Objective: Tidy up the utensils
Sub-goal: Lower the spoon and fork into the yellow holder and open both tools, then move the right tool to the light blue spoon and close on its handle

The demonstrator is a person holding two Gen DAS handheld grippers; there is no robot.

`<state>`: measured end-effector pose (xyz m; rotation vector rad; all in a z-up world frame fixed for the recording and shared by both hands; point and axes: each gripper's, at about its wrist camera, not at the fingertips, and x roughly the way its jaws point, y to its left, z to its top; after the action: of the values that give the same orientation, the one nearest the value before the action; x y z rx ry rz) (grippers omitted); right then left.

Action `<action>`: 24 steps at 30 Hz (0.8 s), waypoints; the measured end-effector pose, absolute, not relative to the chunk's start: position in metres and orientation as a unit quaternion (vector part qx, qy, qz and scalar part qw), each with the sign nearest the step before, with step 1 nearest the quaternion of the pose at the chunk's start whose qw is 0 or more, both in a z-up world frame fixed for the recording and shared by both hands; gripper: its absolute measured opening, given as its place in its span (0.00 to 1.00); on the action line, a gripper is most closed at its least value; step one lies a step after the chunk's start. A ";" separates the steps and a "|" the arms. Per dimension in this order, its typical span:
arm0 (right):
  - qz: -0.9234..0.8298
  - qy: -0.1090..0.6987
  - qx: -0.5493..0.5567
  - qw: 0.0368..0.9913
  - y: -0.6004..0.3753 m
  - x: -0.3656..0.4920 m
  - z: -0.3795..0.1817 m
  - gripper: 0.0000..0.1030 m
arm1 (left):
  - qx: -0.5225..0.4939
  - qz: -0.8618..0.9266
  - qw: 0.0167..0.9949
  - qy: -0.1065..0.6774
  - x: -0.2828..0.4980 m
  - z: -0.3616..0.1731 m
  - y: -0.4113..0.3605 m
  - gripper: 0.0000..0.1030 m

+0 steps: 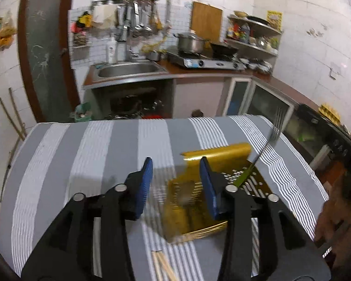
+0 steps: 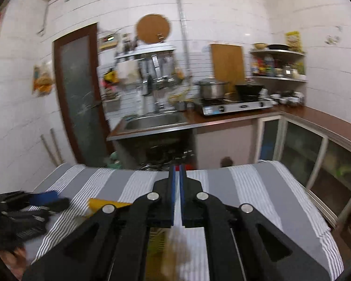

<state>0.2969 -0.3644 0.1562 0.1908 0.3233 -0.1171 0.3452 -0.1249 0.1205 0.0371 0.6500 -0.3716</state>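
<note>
Green-handled fork (image 1: 257, 159) stands tilted in the gold tray (image 1: 222, 154).

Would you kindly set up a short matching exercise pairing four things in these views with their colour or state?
Things:
1. tray
2. fork
3. left hand-held gripper
4. chopsticks

States:
A. jaws wide open
B. gold, with slots in its floor
C. pale wood, lying on the striped cloth
D. green handle, tines raised above the tray

Pairs: 1-B, 2-D, 3-A, 4-C
</note>
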 end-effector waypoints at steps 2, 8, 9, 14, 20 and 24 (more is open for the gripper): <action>-0.065 0.155 0.096 0.981 -0.376 0.288 0.157 0.23 | 0.012 -0.171 0.935 0.311 0.343 0.124 -0.109 0.50; -0.084 0.143 0.090 0.982 -0.399 0.234 0.147 0.48 | -0.010 -0.149 0.945 0.291 0.318 0.129 -0.059 0.55; -0.084 0.144 0.089 0.982 -0.400 0.223 0.143 0.52 | -0.009 -0.144 0.947 0.286 0.310 0.129 -0.052 0.57; -0.110 0.140 0.086 0.980 -0.401 0.160 0.115 0.73 | 0.001 -0.104 0.964 0.244 0.245 0.104 -0.014 0.71; -0.140 0.154 0.071 0.976 -0.377 0.082 0.074 0.79 | -0.014 -0.067 0.970 0.232 0.168 0.060 0.016 0.78; -0.152 0.181 0.073 0.969 -0.366 0.047 0.048 0.80 | -0.013 -0.058 0.971 0.231 0.126 0.034 0.018 0.86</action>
<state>0.0475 -0.3657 0.0480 0.1483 0.3655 -0.3063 0.1260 0.0182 0.0339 -0.0267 0.4659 -0.1178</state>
